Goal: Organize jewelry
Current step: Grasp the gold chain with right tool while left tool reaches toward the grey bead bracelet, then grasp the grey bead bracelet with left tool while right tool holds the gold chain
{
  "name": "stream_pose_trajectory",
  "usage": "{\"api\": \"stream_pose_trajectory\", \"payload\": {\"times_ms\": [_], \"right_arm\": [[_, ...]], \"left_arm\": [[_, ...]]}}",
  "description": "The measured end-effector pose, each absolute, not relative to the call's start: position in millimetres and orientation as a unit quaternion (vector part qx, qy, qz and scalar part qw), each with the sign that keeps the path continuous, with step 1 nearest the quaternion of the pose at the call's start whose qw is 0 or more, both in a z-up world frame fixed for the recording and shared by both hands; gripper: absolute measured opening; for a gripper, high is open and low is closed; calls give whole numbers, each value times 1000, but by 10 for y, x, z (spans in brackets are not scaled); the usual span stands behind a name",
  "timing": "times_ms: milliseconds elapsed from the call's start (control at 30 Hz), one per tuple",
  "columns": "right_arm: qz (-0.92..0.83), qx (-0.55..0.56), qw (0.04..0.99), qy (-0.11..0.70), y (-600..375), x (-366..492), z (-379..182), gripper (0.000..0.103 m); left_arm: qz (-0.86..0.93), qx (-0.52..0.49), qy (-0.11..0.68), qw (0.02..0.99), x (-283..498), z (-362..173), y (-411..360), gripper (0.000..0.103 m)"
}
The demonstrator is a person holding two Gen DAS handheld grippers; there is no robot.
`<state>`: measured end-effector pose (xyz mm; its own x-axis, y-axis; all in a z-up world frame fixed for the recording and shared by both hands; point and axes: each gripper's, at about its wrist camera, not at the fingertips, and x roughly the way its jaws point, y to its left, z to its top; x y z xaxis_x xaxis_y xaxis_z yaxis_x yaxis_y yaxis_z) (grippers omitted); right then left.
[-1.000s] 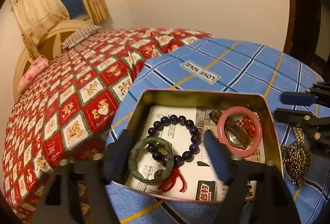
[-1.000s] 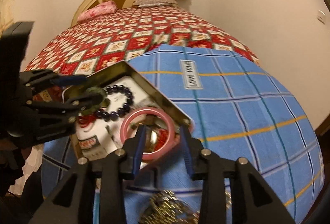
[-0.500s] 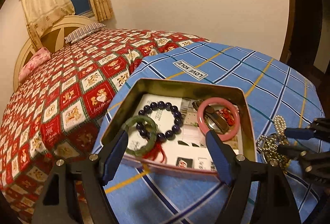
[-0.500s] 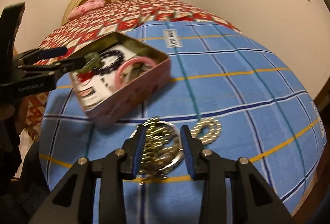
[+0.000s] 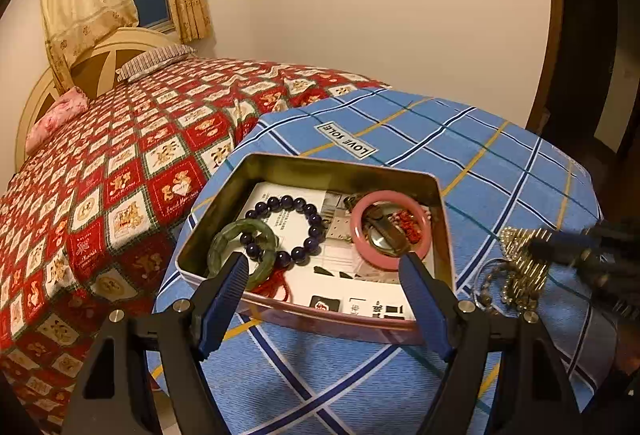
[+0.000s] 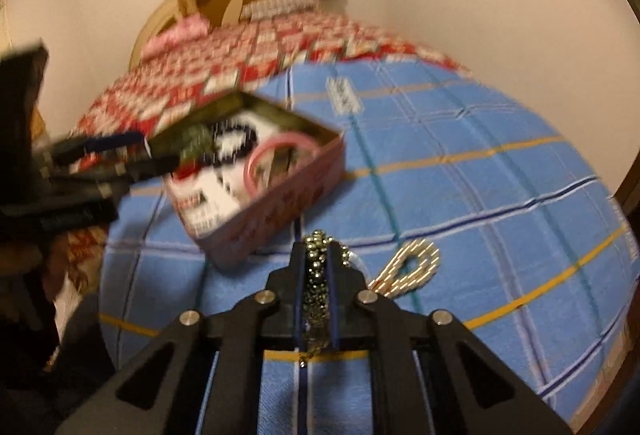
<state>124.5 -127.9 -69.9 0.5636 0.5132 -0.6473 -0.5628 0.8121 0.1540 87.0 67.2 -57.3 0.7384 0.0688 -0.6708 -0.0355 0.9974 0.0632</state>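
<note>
An open tin box (image 5: 312, 165) (image 6: 280, 195) sits on the blue checked tablecloth. In it lie a green bangle (image 5: 224, 239), a dark bead bracelet (image 5: 304, 211) and a pink bangle (image 5: 424, 243) (image 6: 256, 163). My left gripper (image 5: 324, 275) is open and empty, just in front of the tin. My right gripper (image 6: 318, 263) is shut on a metallic bead necklace (image 6: 316, 275), which also shows in the left wrist view (image 5: 516, 275) right of the tin. Its gold-coloured bead loop (image 6: 416, 267) rests on the cloth.
A bed with a red patterned cover (image 5: 120, 163) stands behind and left of the table. The table's edge (image 5: 480, 387) drops off close in front. A white label (image 5: 348, 141) lies on the cloth beyond the tin.
My right gripper moved from over the tin down to the necklace and shut on it. My left gripper drew back from the tin, leaving the green bangle inside.
</note>
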Motion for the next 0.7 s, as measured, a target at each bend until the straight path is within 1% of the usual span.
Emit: {"api": "stream_pose_trajectory", "payload": {"times_ms": [133,233,467,700], "right_arm": [[292,-10,899,326,-1466,1194,-458,12],[274,-6,907,319,-1616,1161,-416,12],[229,-4,904,361,-1921,1214,-750,12],[211,-18,898,385,-1981,1183,-983,12]], "left_arm": [[21,29,355,934,830,-532,597,78],[16,31,351,936,803,-509,544,78],[-3,36,351,936,775,-536,330,78],[-42,66,352,933,735,-623,-118,78]]}}
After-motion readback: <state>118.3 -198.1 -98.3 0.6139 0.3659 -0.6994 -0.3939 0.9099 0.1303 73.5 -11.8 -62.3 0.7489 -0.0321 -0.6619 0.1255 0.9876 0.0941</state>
